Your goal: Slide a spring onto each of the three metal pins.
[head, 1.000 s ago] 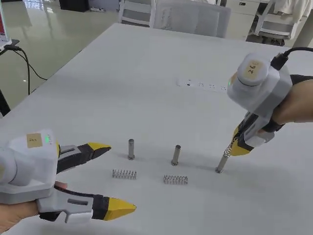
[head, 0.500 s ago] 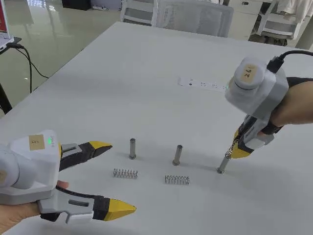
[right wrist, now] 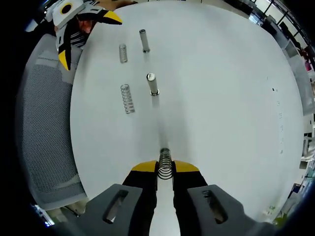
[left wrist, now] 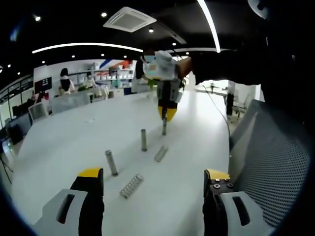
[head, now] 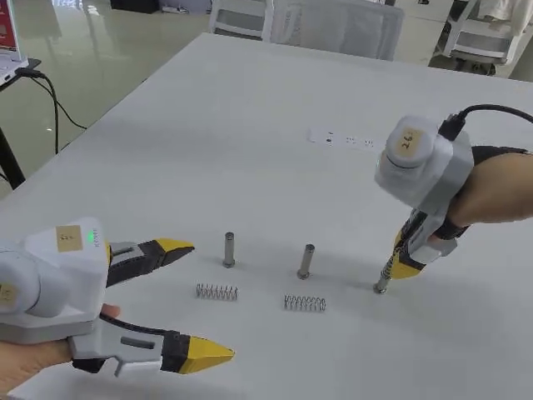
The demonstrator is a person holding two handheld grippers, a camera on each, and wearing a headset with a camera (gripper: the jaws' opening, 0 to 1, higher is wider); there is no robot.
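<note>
Three metal pins stand in a row on the white table: left pin (head: 229, 249), middle pin (head: 306, 261), right pin (head: 383, 282). My right gripper (head: 406, 265) is shut on a spring (right wrist: 165, 165) that sits over the top of the right pin. Two loose springs lie flat in front of the pins, one (head: 216, 292) near the left pin and one (head: 304, 303) near the middle pin. My left gripper (head: 187, 302) is open at the lower left with nothing between its fingers. In the left gripper view the pins (left wrist: 143, 139) and the right gripper (left wrist: 167, 114) are ahead.
A white power strip (head: 346, 140) lies farther back on the table. Chairs (head: 333, 25) stand beyond the far edge. A grey mesh chair (left wrist: 275, 157) is close beside the near table edge.
The right gripper has lowered a little with the spring along the right pin. The left gripper stays open in the same place. The head camera has shifted slightly.
</note>
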